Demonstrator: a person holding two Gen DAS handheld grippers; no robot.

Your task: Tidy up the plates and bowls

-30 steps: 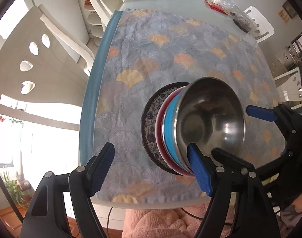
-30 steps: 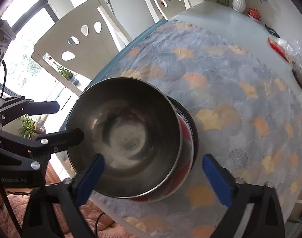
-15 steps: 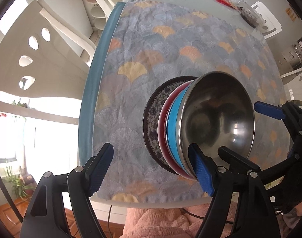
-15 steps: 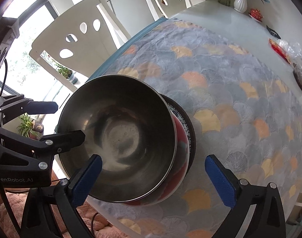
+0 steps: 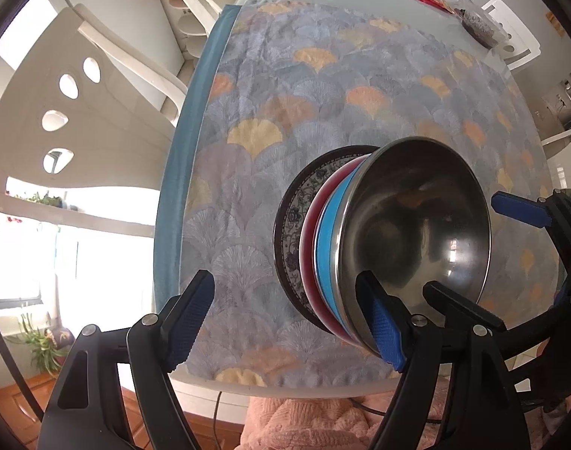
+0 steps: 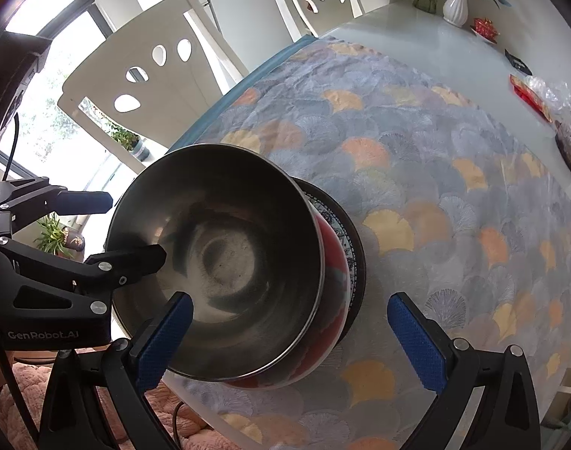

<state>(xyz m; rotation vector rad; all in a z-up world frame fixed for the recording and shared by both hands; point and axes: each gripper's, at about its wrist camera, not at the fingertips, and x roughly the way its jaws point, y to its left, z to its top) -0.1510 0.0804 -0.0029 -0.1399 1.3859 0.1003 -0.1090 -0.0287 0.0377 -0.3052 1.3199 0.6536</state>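
Nearby, steel bowl [image 6: 225,262] stack, table edge [image 5: 285,386], both hand-held grippers spread.

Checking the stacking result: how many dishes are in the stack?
4: steel bowl on top, blue bowl beneath, red bowl next, patterned plate at bottom. More may be hidden.

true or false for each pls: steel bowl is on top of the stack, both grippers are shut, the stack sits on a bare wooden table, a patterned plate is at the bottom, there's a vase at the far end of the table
1. The shiny stainless steel bowl tops the stack. True.
2. Both grippers are shut. False: the left gripper and the right gripper are open.
3. The stack sits on bare wood. False: it rests on a grey fan-patterned tablecloth.
4. A dark-rimmed patterned plate lies at the bottom. True.
5. A white ceramic vase stands at the far end. True.
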